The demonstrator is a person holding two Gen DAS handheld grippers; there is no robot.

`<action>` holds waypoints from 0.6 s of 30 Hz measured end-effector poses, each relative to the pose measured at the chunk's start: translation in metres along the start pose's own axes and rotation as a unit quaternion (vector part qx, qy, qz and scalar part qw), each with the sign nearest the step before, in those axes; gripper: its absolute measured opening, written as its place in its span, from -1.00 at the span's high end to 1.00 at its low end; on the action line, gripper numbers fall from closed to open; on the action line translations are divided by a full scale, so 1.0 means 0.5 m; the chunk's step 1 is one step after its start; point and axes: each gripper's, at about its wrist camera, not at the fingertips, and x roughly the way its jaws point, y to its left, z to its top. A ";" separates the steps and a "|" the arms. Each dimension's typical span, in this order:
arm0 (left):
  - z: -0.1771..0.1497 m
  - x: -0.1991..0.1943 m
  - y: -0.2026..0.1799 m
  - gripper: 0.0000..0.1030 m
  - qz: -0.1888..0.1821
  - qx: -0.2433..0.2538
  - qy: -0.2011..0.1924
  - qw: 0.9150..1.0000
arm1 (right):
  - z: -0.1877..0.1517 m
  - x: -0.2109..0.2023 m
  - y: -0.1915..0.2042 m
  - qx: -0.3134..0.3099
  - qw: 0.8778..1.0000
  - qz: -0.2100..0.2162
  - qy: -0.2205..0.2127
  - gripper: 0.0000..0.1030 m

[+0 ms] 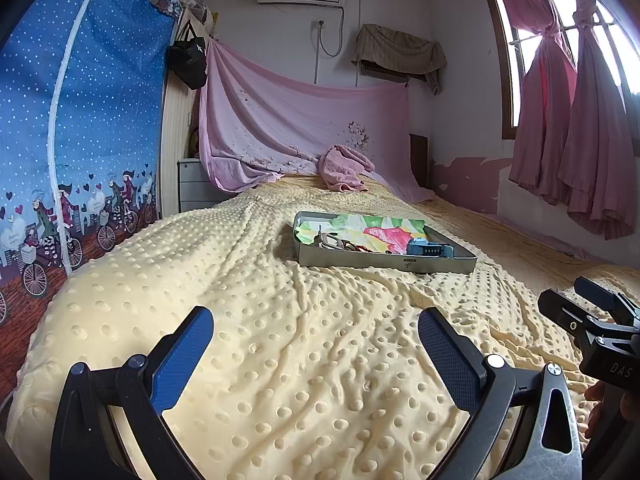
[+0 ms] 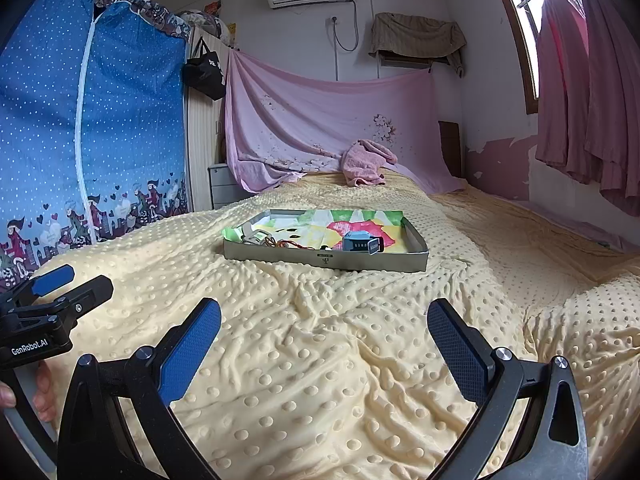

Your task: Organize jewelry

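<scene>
A shallow grey metal tray [image 1: 384, 265] lined with a colourful cloth sits on the yellow dotted bedspread; it also shows in the right wrist view [image 2: 324, 261]. In it lie a blue watch [image 1: 428, 249] [image 2: 362, 243] and a tangle of small jewelry pieces [image 1: 340, 242] [image 2: 280, 242] at its left end. My left gripper [image 1: 316, 344] is open and empty, low over the bedspread, well short of the tray. My right gripper [image 2: 324, 340] is open and empty, also short of the tray. Each gripper shows at the edge of the other's view.
The bedspread [image 1: 280, 360] covers the whole bed. A pink towel [image 1: 346, 168] lies at the head of the bed under a hung pink sheet. A blue fabric wardrobe [image 1: 80, 120] stands at the left. Pink curtains [image 1: 580, 120] hang at the right.
</scene>
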 end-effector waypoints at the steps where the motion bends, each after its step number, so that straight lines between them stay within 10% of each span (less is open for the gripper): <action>1: 0.000 0.000 0.000 -1.00 0.000 0.000 0.000 1.000 | -0.001 0.001 0.001 0.000 1.000 0.000 0.000 -0.97; 18: 0.002 -0.004 0.001 -1.00 0.000 0.001 -0.003 1.000 | -0.002 0.001 0.003 0.001 1.000 0.001 -0.001 -0.97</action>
